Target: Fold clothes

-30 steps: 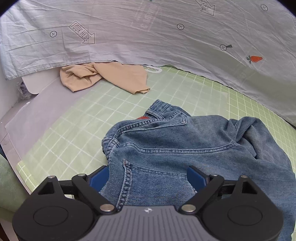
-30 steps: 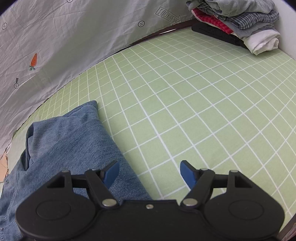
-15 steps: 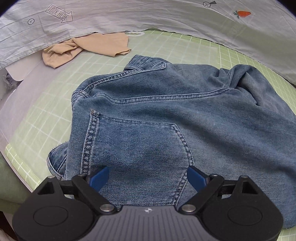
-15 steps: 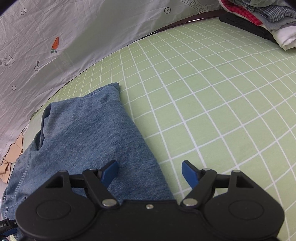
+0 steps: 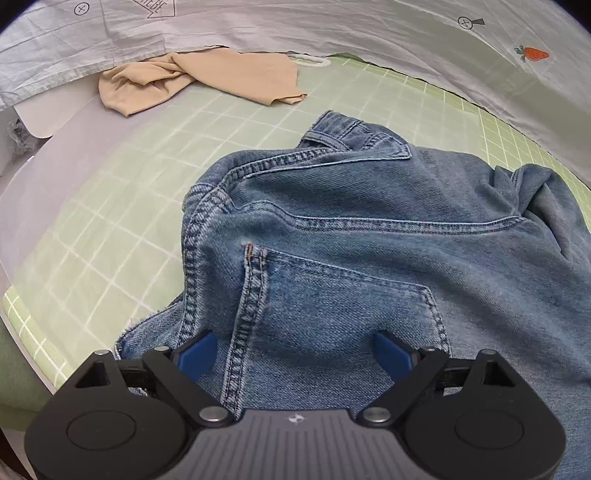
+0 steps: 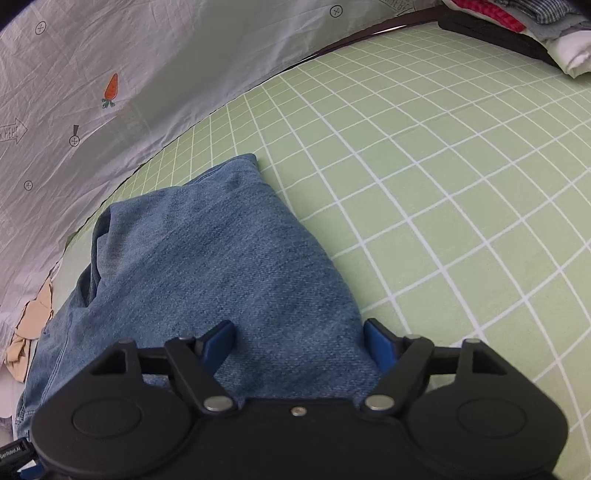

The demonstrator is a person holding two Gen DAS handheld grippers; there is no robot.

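Left tongs (image 5: 293, 354): jaws spread wide and holding nothing, with the blue pads standing to either side of the back pocket (image 5: 332, 314) of a pair of jeans (image 5: 369, 240). The denim bulges up between the pads, but neither pad visibly presses it.

Right tongs (image 6: 299, 345): jaws have just been closing and now stand partly spread. A folded leg of the jeans (image 6: 221, 258) lies between them, with its outer edge just beside the pad at 3 o'clock. Whether either pad touches the cloth cannot be told.

The jeans lie crumpled on a green checked sheet (image 5: 122, 192). In the left view the waistband (image 5: 354, 140) is at 12 o'clock of the tongs; in the right view the leg runs from the tongs toward 11 o'clock.

Handling, as a judgement: denim is heavy and fairly stiff for cloth. It holds a crease, hardly slips, and cannot be broken. The thick double-stitched seams and the waistband probably offer the firmest hold, and a pinch through a folded edge should carry every layer together.

Farther out: a tan garment (image 5: 199, 79) at 11 o'clock in the left view, a stack of folded clothes (image 6: 524, 26) at 1 o'clock in the right view, and a grey printed sheet (image 6: 129, 66) hanging behind.
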